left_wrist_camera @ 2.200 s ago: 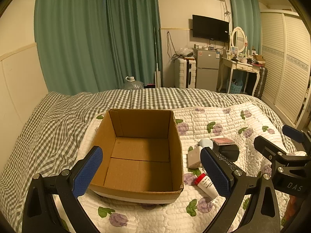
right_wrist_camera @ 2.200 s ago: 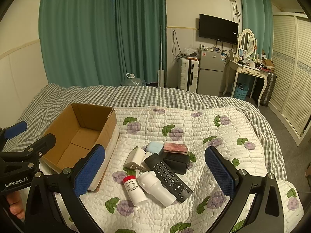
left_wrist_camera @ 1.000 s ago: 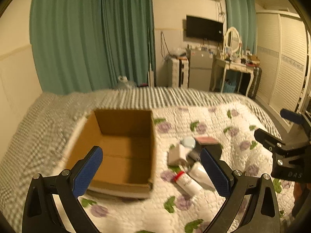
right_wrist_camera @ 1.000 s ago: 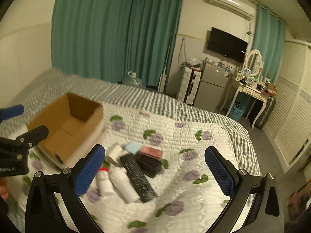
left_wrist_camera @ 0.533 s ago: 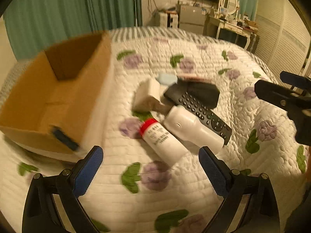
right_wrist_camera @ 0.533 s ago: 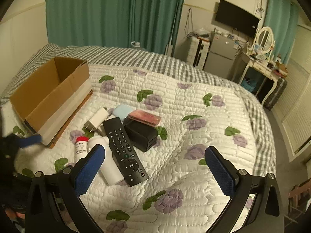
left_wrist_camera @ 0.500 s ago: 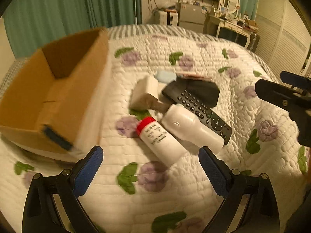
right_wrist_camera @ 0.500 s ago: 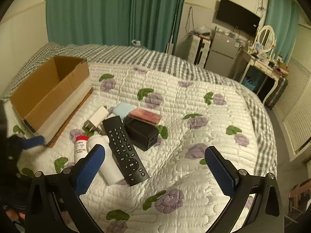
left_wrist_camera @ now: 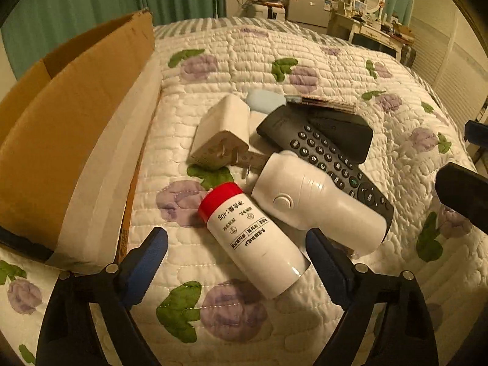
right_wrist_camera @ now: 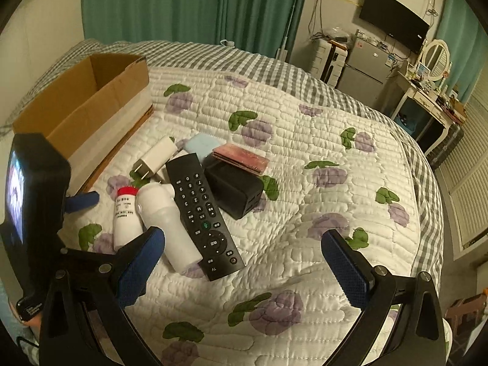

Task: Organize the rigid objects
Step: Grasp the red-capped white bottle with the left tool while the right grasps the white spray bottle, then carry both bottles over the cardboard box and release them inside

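A white bottle with a red cap [left_wrist_camera: 253, 238] lies on the quilt, its base end between my left gripper's [left_wrist_camera: 238, 259] blue pads. The jaws are closing; the left pad stands clear of the bottle and the right pad is close by its base. Beside the bottle lie a white device with a round button [left_wrist_camera: 317, 204], a black remote [right_wrist_camera: 201, 207], a white charger plug [left_wrist_camera: 222, 131], a pale blue case [right_wrist_camera: 202, 145], a pink wallet [right_wrist_camera: 241, 158] and a black box [right_wrist_camera: 233, 187]. My right gripper [right_wrist_camera: 244, 256] hangs open over the remote's near end.
An open cardboard box [right_wrist_camera: 85, 103] stands on the bed left of the pile. The flowered quilt [right_wrist_camera: 320, 183] stretches to the right. A blue finger of the left gripper [right_wrist_camera: 84, 199] shows beside the bottle in the right wrist view. Curtains, a fridge and a dressing table are far behind.
Both grippers have sunk toward the pile and tilted down. The left one swung from the box to the bottle, and its fingers have drawn closer together.
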A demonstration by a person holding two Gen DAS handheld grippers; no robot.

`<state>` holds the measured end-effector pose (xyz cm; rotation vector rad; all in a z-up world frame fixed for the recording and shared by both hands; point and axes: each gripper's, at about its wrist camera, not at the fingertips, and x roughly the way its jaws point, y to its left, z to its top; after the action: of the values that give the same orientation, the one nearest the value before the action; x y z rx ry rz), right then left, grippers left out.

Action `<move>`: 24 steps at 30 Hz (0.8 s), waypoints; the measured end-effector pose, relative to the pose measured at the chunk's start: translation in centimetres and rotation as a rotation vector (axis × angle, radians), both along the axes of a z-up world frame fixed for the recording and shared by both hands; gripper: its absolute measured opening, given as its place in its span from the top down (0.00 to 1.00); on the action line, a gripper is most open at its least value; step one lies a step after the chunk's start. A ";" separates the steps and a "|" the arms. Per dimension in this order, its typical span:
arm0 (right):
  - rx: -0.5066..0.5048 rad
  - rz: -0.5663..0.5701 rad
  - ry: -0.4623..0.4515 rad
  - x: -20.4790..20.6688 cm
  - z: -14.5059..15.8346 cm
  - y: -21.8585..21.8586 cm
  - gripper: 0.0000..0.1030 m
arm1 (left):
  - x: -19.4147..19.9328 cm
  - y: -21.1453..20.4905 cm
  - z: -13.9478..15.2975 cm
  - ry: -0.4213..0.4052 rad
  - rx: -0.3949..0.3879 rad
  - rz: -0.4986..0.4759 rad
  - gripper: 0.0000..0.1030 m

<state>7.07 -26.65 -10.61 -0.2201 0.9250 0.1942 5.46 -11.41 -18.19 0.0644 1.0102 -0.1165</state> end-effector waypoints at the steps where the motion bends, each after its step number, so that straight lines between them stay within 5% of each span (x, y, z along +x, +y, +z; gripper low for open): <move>1: -0.003 -0.001 0.002 0.0 -0.1 0.1 0.00 | 0.1 -0.1 -0.2 0.015 -0.034 -0.020 0.32; 2: -0.005 -0.001 0.005 0.1 -0.2 0.1 0.00 | 0.2 -0.1 -0.3 0.043 -0.068 -0.042 0.44; 9: -0.017 0.038 0.014 0.2 -0.8 1.1 0.00 | -1.7 1.0 0.8 0.022 -0.072 -0.063 0.61; 15: -0.017 0.170 0.049 0.3 -2.0 3.7 0.00 | -3.9 3.2 2.5 -0.027 -0.063 -0.050 0.63; 24: -0.061 0.346 0.164 1.5 -5.7 8.3 0.32 | -4.7 5.1 1.0 0.026 -0.063 -0.041 0.63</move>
<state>8.56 -18.36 -16.33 -0.4259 1.0521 0.5098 0.77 -6.29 -17.20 0.0264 1.0312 -0.1872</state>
